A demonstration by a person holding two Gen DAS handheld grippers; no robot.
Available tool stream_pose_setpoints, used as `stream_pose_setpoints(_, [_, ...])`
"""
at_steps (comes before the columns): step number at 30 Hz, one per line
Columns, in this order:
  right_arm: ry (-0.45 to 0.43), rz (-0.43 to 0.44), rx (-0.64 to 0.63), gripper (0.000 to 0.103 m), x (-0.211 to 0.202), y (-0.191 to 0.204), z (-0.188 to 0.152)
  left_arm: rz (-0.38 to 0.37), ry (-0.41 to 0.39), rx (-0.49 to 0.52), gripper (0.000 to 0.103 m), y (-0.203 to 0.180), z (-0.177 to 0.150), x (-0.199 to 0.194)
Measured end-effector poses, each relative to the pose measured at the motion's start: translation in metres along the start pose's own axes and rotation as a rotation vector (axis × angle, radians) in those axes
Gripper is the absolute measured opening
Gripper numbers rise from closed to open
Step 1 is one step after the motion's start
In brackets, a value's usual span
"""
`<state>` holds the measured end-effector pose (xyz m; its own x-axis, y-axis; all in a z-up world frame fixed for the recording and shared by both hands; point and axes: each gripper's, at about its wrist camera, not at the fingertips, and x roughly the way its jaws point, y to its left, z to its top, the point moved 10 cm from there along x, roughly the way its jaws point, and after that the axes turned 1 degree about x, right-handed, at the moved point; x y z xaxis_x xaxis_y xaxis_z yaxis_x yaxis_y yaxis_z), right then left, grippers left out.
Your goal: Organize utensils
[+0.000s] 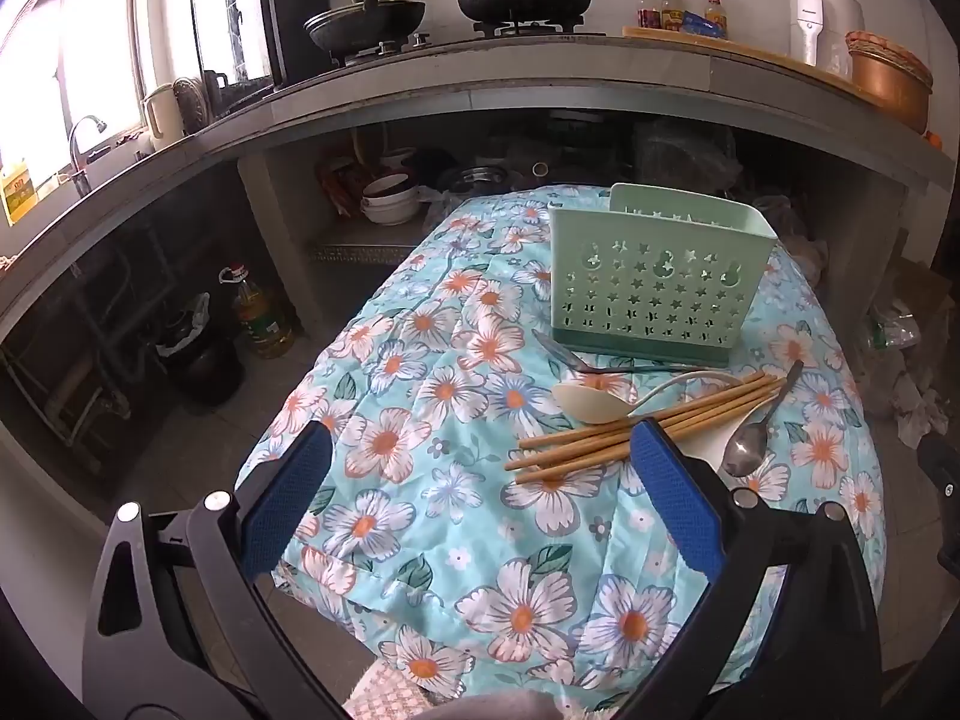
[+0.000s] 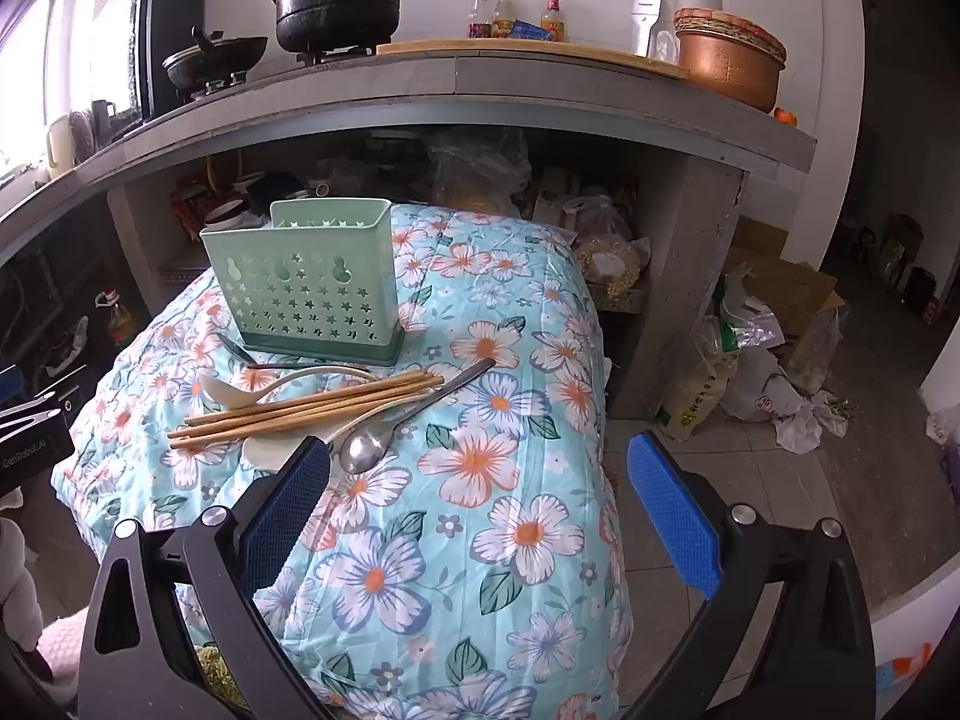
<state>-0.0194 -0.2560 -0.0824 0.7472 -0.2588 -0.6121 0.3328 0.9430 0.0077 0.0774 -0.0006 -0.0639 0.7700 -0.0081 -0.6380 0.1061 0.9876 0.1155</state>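
A mint-green perforated utensil holder point(image 1: 651, 288) point(image 2: 306, 294) stands empty on a floral cloth point(image 1: 432, 480) point(image 2: 498, 516). In front of it lie several wooden chopsticks point(image 1: 636, 423) point(image 2: 300, 411), a cream plastic spoon point(image 1: 591, 403) point(image 2: 231, 393), a metal spoon point(image 1: 750, 447) point(image 2: 375, 447) and a dark utensil point(image 1: 576, 360) point(image 2: 240, 351) by the holder's base. My left gripper point(image 1: 480, 462) is open and empty, just in front of the chopsticks. My right gripper point(image 2: 480, 462) is open and empty, its left finger point(image 2: 288, 504) near the metal spoon.
A concrete counter point(image 1: 480, 78) point(image 2: 480, 96) behind the cloth carries pots, bottles and a copper pot. Bowls and bags sit on the shelves below it. An oil bottle point(image 1: 258, 312) stands on the floor left; bags point(image 2: 756, 372) lie on the floor right.
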Motion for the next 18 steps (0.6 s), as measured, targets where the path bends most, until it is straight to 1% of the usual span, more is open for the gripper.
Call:
stream_pose_setpoints(5, [0.001, -0.002, 0.0, 0.097, -0.0004, -0.0003, -0.0003, -0.003, 0.008, 0.005, 0.096, -0.0027, 0.0024, 0.0046])
stream_pose_setpoints(6, [0.001, -0.002, 0.0, 0.097, -0.0006, -0.0004, -0.0004, -0.002, 0.003, 0.004, 0.096, -0.0025, -0.0012, 0.0049])
stream_pose_setpoints(18, [0.006, -0.001, -0.002, 0.097, 0.0006, 0.0004, -0.0005, -0.002, 0.001, 0.009, 0.096, -0.0057, -0.0011, 0.0023])
